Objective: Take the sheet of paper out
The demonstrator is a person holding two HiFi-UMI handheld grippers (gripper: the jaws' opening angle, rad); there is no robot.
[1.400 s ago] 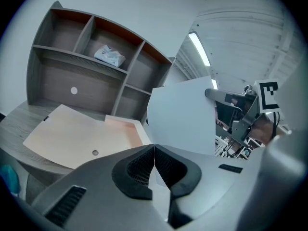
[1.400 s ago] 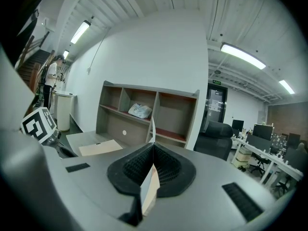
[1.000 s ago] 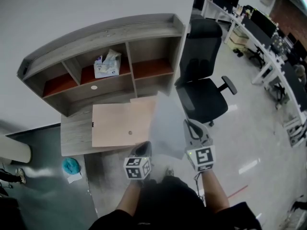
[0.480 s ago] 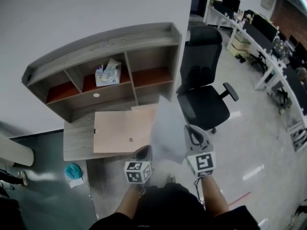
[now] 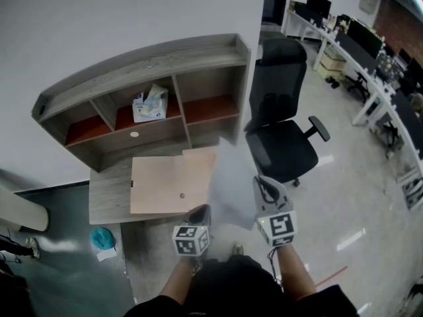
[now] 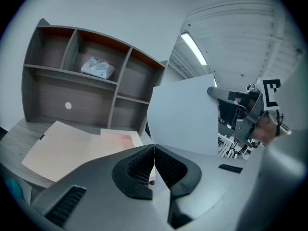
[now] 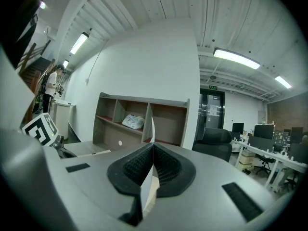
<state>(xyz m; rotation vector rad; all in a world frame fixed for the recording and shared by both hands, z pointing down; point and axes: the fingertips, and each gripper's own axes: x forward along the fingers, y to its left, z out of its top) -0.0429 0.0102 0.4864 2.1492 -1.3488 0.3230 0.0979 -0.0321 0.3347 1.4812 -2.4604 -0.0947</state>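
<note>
- Desk [image 5: 109, 197] of grey wood stood against a white wall at the left centre of the head view. It carried a curved shelf unit [image 5: 145, 55] with red-brown compartment floors.
- A tissue pack [image 5: 149, 104] lay in the middle upper compartment, and a tan folder [image 5: 168, 183] lay flat on the desktop.
- A black office chair [image 5: 281, 144] stood just right of the desk on a glossy pale floor. Rows of desks with monitors filled the upper right, and a teal object [image 5: 102, 238] lay on the floor at the lower left.
- Against a second earlier, the desk and shelf sat slightly lower and further right in the frame. The grippers and the sheet had kept their arrangement.
- The sheet of paper [image 5: 231, 183] hung in the air at the centre of the frame, clear of the folder and over the desk's right edge. Its long axis ran from the bottom of the frame up toward the shelf's right compartment.
- The left gripper [image 5: 198, 211] was clenched on the sheet's lower left corner, and in its own view the broad white face rose to the upper right.
- The right gripper [image 5: 264, 183] was clamped on the sheet's right edge, and its own view showed the paper edge-on as a thin upright line.
</note>
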